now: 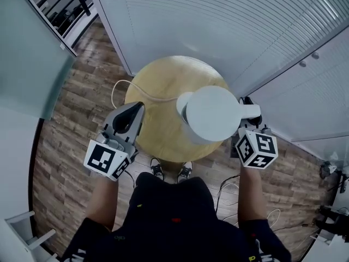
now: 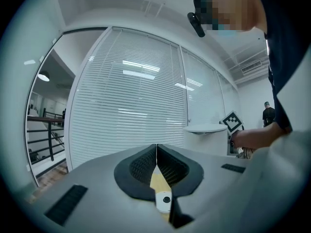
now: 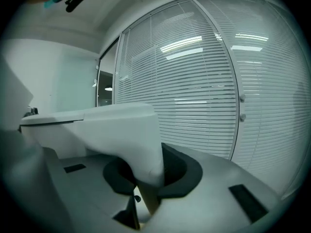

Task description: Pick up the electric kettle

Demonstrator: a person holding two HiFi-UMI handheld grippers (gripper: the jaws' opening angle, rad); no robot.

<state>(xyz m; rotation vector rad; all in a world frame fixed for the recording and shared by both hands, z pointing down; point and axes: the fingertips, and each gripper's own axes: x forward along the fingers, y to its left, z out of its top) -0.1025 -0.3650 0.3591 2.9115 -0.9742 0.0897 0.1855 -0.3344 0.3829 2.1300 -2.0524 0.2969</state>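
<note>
The white electric kettle (image 1: 212,113) hangs in the air above the right part of the round wooden table (image 1: 158,81). My right gripper (image 1: 250,112) is shut on the kettle's handle (image 3: 133,144), which fills the gap between its black pads; the kettle's body (image 3: 53,130) shows to the left in the right gripper view. My left gripper (image 1: 135,112) hovers over the table's left front edge, shut and empty, its pads meeting (image 2: 156,152). From the left gripper view the kettle (image 2: 206,136) appears far right, beside the other gripper's marker cube (image 2: 233,122).
A thin white cord (image 1: 128,86) loops across the table's left side. White slatted blinds (image 1: 218,21) close the space behind the table. The person's shoes (image 1: 170,170) stand at the table's near edge. Cables (image 1: 229,192) lie on the wooden floor at right.
</note>
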